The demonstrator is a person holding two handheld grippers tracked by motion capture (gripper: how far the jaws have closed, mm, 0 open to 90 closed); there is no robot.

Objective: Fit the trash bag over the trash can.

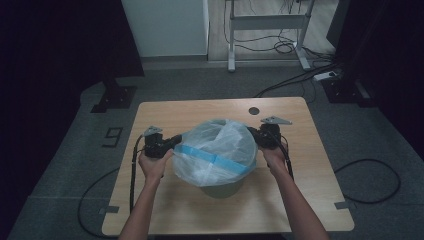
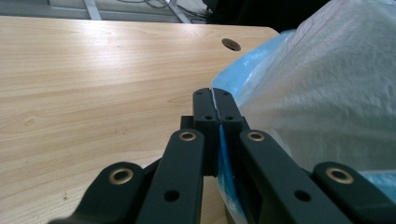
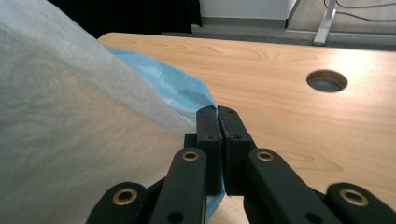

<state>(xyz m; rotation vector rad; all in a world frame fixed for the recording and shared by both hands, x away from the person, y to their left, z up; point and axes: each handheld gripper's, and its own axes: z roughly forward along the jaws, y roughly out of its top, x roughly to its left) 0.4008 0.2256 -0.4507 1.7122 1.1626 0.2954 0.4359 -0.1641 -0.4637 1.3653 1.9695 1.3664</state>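
**Bag stretched over a bin, pinched at both sides**

Plastic this thin will be light, limp and slippery, and could tear if pulled hard; the blue hem looks the firmest place to hold. The left gripper [image 1: 172, 141] has its jaws pressed together on that hem. The bin liner [image 1: 216, 150] sits mid-table [image 1: 165, 112], draped over a grey bin [image 1: 221, 189], mouth facing up, its blue band [image 1: 212, 158] running left to right. The right gripper [image 1: 253, 134] likewise pinches the blue edge.

A lab: wooden table [image 1: 165, 200], grey carpet [image 1: 75, 150], floor cables [image 1: 295, 80].
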